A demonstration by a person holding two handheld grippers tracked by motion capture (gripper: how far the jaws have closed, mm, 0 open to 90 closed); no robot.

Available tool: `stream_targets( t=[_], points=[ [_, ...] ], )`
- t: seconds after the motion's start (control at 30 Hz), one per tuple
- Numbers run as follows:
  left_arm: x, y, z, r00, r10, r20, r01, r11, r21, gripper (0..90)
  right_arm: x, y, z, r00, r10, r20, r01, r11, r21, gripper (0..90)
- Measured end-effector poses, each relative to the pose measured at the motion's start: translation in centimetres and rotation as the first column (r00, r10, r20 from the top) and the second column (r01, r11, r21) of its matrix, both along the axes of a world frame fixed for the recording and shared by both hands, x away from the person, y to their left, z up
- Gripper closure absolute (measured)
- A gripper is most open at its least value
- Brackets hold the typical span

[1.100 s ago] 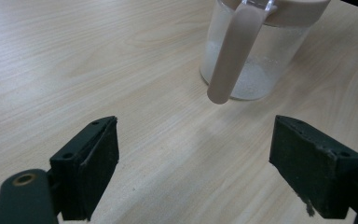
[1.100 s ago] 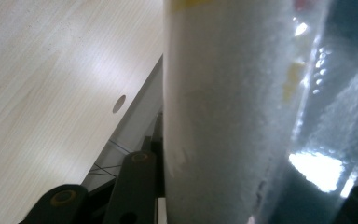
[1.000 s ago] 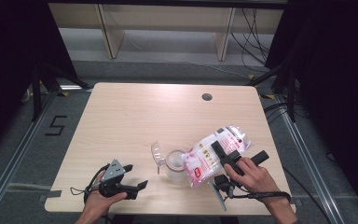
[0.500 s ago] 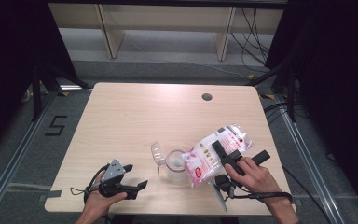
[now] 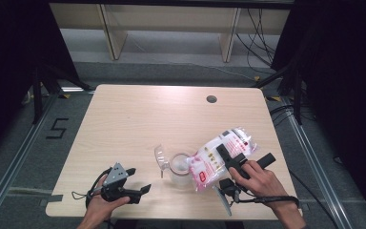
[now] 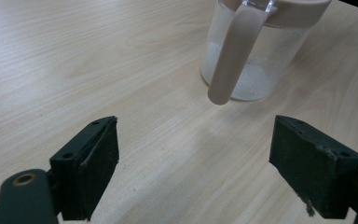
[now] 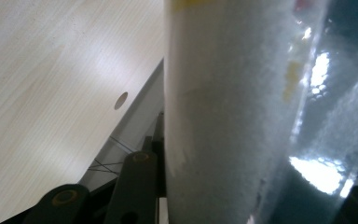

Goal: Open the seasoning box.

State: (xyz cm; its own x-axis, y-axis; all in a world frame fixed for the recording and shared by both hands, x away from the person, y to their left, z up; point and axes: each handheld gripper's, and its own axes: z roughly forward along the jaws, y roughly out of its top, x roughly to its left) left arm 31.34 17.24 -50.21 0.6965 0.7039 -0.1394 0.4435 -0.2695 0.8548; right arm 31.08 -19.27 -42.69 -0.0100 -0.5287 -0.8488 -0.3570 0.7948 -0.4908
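Clear jar [image 5: 179, 168] sits directly under the low end of the bag of white grains [image 5: 221, 157]; I note my right gripper [image 5: 228, 156] clamped across the bag, its long axis sloping down-left toward the jar's mouth; my left gripper [image 5: 136, 183], nearer the jar's handle [image 6: 230, 51], is wide open and holds nothing.

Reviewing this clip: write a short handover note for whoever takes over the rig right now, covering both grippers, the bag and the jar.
Right gripper: shut on the clear plastic bag of white granules with pink label, tilted with its lower end at the jar's mouth.
Left gripper: open, holds nothing, low over the light wooden table near its front edge.
Clear round jar with beige rim and handle: upright mid-table, a thin layer of white granules inside.
Done: bag gripped and tipped.
Left: likely finish pouring, set the bag down.
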Motion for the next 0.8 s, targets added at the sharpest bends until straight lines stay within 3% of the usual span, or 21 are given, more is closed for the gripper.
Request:
stream_targets(
  t=[0.3, 0.37, 0.53, 0.77, 0.8],
  points=[
    [0.05, 0.03, 0.03, 0.9999, -0.011, 0.011, 0.011, 0.9999, 0.009, 15.2, 0.12, 0.25, 0.43, 0.9999, 0.003, 0.013, -0.002, 1.0, -0.017, 69.6],
    [0.07, 0.07, 0.03, 0.9998, -0.012, 0.014, 0.012, 0.9999, 0.012, 15.2, 0.15, 0.44, 0.5, 0.9999, 0.0, 0.01, 0.0, 0.999, -0.041, 69.6],
    [0.06, 0.07, 0.04, 0.9999, -0.011, 0.013, 0.011, 0.9999, 0.011, 15.2, 0.23, 0.39, 0.52, 0.9999, 0.01, -0.011, -0.01, 1.0, -0.023, 69.6],
    [0.05, 0.04, 0.02, 0.9999, -0.01, 0.011, 0.01, 0.9999, 0.01, 15.2, 0.14, 0.39, 0.87, 1.0, 0.0, 0.001, 0.0, 0.999, -0.041, 69.8],
    [0.07, 0.05, 0.02, 0.9999, -0.011, 0.012, 0.011, 0.9999, 0.011, 15.2, 0.1, 0.35, 0.86, 0.9996, 0.015, 0.022, -0.014, 0.999, -0.034, 69.8]
  ],
)
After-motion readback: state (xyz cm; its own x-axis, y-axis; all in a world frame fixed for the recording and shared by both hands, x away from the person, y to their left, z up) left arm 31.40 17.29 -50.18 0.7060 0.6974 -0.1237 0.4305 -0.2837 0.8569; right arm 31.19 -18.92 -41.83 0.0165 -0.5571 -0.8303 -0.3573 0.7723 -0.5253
